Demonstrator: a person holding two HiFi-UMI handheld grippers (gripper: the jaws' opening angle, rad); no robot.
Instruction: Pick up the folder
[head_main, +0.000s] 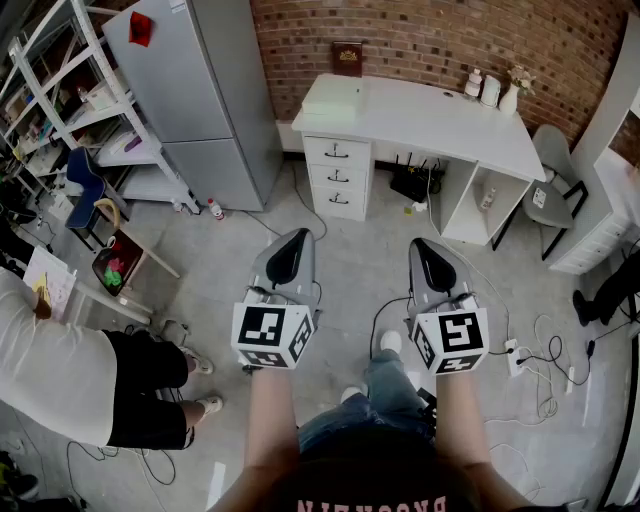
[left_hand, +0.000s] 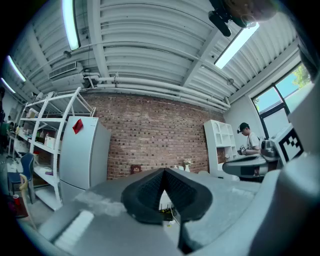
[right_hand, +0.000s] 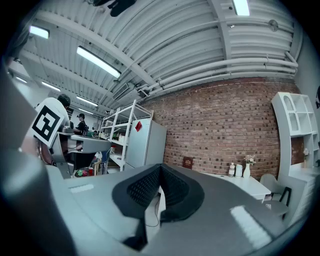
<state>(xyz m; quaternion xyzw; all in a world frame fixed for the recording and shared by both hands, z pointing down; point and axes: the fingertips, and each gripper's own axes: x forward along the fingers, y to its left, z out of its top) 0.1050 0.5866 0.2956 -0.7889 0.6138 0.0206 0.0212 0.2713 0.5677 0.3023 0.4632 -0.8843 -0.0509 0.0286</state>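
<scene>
Across the room in the head view, a dark red flat rectangular folder (head_main: 347, 58) with a gold mark stands upright at the back left of a white desk with drawers (head_main: 430, 115). It leans on the red brick wall (head_main: 450, 30), long axis vertical, front face turned to the room. The left gripper (head_main: 290, 250) and right gripper (head_main: 428, 260) are held level side by side over the floor, well apart from the desk.

In the left gripper view, the black ribbed pads are clenched together on nothing; the folder (left_hand: 135, 169) shows small against the wall beyond.

In the right gripper view, the jaws are likewise pressed together and empty, with the folder (right_hand: 188, 162) upright on the far desk.
</scene>
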